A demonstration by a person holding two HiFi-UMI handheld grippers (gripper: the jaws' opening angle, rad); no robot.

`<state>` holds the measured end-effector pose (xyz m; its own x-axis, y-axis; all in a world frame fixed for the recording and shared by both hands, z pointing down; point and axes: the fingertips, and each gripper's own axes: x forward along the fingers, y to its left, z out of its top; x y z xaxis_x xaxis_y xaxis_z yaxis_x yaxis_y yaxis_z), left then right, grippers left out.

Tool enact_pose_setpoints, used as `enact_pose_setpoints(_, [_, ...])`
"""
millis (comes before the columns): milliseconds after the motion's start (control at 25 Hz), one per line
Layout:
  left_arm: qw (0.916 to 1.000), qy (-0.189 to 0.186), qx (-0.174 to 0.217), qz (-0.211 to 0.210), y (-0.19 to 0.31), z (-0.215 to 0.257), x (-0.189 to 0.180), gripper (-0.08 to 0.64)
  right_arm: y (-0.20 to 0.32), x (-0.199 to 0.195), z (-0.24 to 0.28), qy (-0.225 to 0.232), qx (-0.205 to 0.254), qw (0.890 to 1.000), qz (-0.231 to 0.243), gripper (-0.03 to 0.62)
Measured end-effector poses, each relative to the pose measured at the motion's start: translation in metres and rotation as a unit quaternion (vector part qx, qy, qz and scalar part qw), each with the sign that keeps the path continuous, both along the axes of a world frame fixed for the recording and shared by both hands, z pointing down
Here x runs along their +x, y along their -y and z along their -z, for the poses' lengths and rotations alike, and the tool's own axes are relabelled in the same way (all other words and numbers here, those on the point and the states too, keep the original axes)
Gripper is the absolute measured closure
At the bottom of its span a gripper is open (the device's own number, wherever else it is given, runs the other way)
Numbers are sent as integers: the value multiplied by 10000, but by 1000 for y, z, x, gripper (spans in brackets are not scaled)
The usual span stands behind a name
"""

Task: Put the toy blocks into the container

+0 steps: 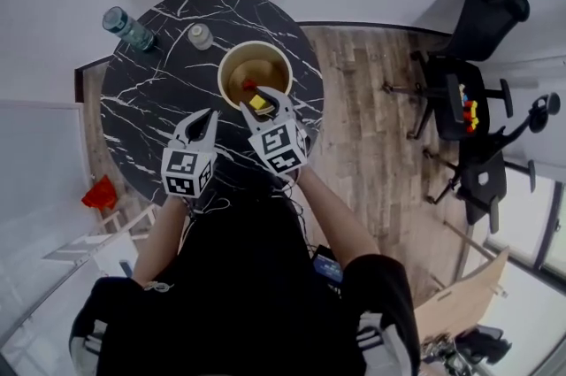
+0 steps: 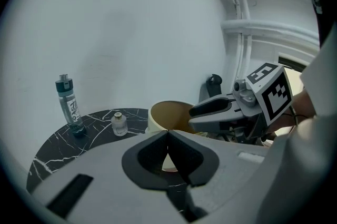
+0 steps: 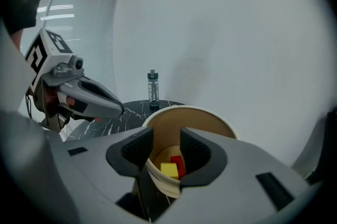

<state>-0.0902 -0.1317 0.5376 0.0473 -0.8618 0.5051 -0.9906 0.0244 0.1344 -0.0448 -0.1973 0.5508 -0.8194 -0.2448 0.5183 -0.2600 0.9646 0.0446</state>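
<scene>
A round black marble desk (image 1: 150,91) was seen from above, with a cream container (image 1: 255,43) set toward its far right side. A yellow block (image 3: 169,169) and a red block (image 3: 179,164) were found lying touching each other on the bottom of the container.

The right gripper (image 3: 166,149) was held just above the near rim of the container and pointed down into it. Its jaws were spread well apart and nothing was gripped between them. Only the yellow block was seen through the gap, lying below in the container and clear of the pads.

The left gripper (image 2: 168,152) was held over the desk, just beside the right gripper and on the near left of the container. Its jaws were brought together until they met, and nothing was held in them.

A teal water bottle (image 1: 129,29) was stood upright at the far left edge of the desk. A small bottle (image 1: 200,36) was placed between it and the container, apart from both.

A wooden floor (image 1: 371,144) was visible to the right of the desk, where a black office chair (image 1: 460,91) was stood well away.
</scene>
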Motion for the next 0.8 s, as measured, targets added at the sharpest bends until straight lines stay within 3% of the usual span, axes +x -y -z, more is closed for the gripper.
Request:
enact_pose_setpoints(280, [10000, -4, 30, 71, -5, 4, -2, 560, -5, 1, 5, 138, -8, 9999, -73, 454])
enact_pose_setpoints(440, [9999, 37, 96, 127, -13, 8, -8, 560, -10, 1, 17, 374, 154, 9988, -262, 582])
enact_pose_setpoints(800, [9985, 219, 407, 286, -37, 34, -32, 560, -30, -20, 66, 1142, 464, 9909, -543, 595])
